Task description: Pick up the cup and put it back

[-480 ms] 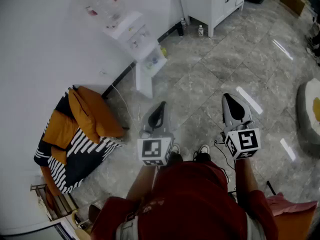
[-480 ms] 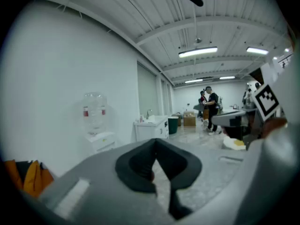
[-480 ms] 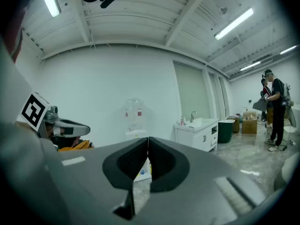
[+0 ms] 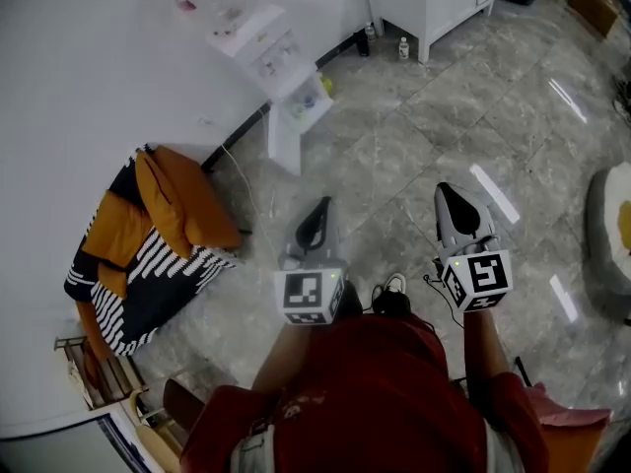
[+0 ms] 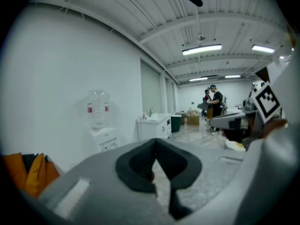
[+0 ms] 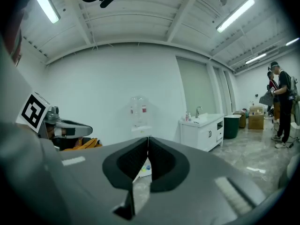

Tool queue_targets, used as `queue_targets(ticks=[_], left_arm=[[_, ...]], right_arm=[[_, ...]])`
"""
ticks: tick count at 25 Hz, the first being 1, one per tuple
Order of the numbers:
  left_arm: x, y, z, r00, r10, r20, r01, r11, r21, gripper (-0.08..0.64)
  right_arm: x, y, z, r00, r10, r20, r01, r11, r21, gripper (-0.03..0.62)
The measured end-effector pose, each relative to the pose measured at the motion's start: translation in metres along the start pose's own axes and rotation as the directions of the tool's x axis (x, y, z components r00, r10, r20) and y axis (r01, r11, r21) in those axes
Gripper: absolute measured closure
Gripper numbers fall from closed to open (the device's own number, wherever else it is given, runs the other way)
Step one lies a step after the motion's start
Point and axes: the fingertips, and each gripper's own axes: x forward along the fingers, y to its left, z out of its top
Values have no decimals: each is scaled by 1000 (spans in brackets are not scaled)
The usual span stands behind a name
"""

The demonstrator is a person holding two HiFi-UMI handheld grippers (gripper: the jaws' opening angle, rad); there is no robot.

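No cup shows clearly in any view. A white water dispenser stands against the wall, with small coloured items on its low shelf; I cannot tell whether one is a cup. The left gripper and the right gripper are held side by side over the marble floor, well short of the dispenser and pointing towards it. In the left gripper view the left gripper has its jaws together on nothing. The right gripper is likewise shut and empty, with the dispenser straight beyond it.
An orange and striped cloth lies over a chair by the wall at the left. A white sink cabinet stands at the far end. A pale round object lies at the right edge. People stand far across the room.
The person has taken a small step, with one shoe now hidden under the body. Both grippers stay shut and keep about the same place in view.
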Motion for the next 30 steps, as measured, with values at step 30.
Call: queue_targets(ticks=[30], left_arm=[[131, 229, -14, 995, 98, 8, -97, 990, -102, 560]], right_arm=[[278, 55, 36, 992, 106, -63, -112, 989, -95, 591]])
